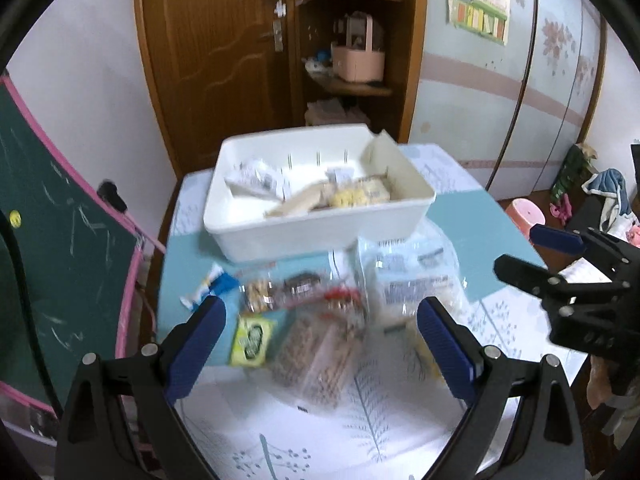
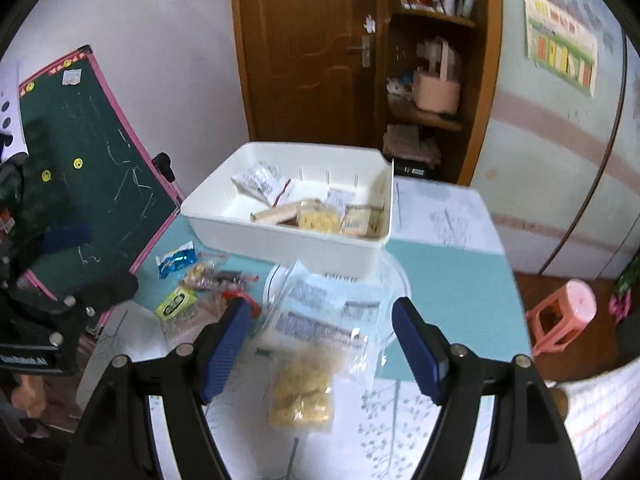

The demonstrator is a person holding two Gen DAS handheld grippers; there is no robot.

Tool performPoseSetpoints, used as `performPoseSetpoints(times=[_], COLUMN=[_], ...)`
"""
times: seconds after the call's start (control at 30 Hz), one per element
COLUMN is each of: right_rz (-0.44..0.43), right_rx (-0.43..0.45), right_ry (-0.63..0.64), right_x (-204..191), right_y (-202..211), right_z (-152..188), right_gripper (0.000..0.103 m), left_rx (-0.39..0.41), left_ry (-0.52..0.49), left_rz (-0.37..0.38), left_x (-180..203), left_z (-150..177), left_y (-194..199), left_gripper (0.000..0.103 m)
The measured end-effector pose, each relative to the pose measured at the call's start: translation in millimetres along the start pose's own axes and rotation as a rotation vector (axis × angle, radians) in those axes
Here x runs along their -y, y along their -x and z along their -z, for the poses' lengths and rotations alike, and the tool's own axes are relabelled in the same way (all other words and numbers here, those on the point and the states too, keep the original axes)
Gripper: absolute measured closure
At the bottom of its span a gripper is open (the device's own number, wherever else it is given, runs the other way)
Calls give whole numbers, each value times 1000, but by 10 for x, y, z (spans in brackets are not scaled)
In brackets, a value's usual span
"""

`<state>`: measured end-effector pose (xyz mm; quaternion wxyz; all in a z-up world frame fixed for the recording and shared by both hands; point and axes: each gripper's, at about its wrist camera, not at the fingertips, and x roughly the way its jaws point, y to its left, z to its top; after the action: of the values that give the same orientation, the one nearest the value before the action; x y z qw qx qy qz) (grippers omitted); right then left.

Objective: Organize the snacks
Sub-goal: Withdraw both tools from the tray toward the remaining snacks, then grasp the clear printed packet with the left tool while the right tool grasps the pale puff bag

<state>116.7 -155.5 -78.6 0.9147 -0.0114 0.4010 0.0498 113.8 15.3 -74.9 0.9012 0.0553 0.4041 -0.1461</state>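
Behind your table (image 2: 452, 280) stands a wooden door (image 2: 304, 48). Your left gripper (image 1: 320, 344) and right gripper (image 2: 320, 344) both gape apart, empty, above loose snack packets (image 2: 304, 396) before the white bin (image 2: 280, 236).

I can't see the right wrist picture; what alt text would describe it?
An open right gripper hovers above snack packets on a table, nearest a clear packet of yellow snacks. Beyond sits a white bin already holding several snacks, with more packets to its left.
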Motion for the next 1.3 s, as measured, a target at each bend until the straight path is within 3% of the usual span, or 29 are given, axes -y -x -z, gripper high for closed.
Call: performPoseSetpoints(times=[0.27,0.5,0.83,1.3], right_rz=[-47,-47,-26,-58], right_rx=[-96,-211,-266,-296], right_ry=[-90,-92,-89,-58], right_x=[75,16,31,-79], right_y=[-284,-651,-884,-1094], right_z=[426,776,864,921], right_gripper=[29,29,29,29], left_rx=[-74,-156,-240,-262], left_ry=[-17,-44,13,25], left_rz=[-11,-2,30,15], left_x=[1,13,-127,-170], left_z=[385,592,629,615], left_y=[-408,-754,-1130,-1443], left_gripper=[7,7,7,5])
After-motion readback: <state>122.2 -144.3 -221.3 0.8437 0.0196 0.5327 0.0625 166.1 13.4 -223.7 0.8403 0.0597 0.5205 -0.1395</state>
